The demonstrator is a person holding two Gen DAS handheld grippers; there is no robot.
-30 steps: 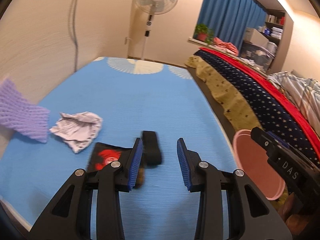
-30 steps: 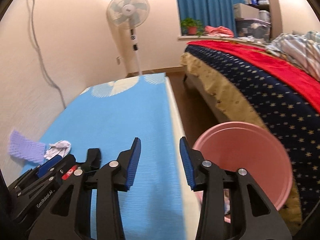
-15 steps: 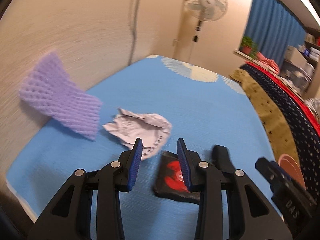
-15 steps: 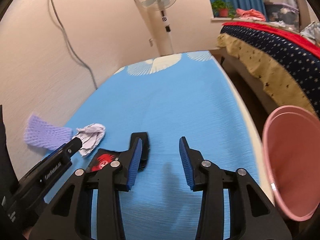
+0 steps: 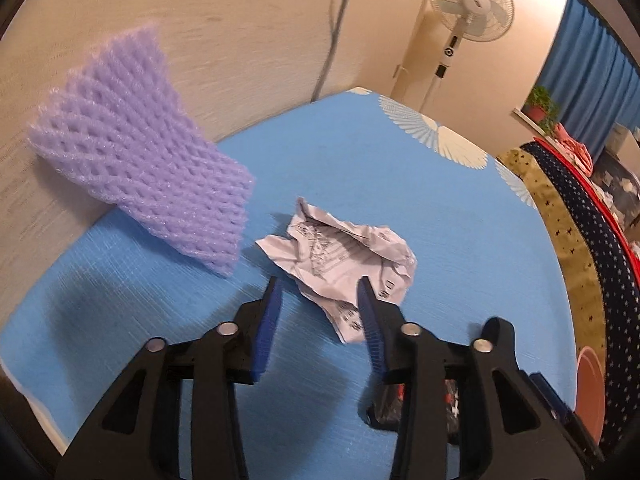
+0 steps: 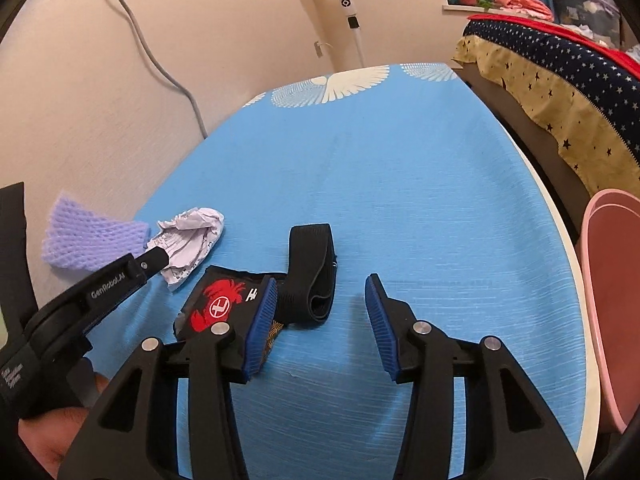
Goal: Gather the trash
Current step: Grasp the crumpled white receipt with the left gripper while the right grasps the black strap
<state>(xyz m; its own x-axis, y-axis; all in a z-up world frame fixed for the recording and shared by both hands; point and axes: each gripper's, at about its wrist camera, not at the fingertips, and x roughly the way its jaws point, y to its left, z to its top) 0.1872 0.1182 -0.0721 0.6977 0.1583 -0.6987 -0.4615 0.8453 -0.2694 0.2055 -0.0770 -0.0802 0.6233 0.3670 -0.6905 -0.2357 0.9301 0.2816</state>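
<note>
A crumpled white paper (image 5: 344,256) lies on the blue table (image 5: 440,208). My left gripper (image 5: 318,294) is open, its tips at the paper's near edge. A purple foam net (image 5: 148,176) leans against the wall to its left. A black wrapper with a red crab print (image 6: 218,304) and a black strap loop (image 6: 312,272) lie nearer the front. My right gripper (image 6: 322,294) is open and empty, with the strap loop just beyond its left finger. The paper (image 6: 192,236), the net (image 6: 90,240) and the left gripper (image 6: 154,256) also show in the right wrist view.
A pink bucket (image 6: 612,300) stands off the table's right edge, also seen in the left wrist view (image 5: 590,392). A bed with a star-print cover (image 6: 560,80) runs along the right. A standing fan (image 5: 468,4) is beyond the table's far end.
My left gripper has swung left from the strap and wrapper to the crumpled paper. My right gripper has turned left from the bucket toward the strap and wrapper. Both stay open.
</note>
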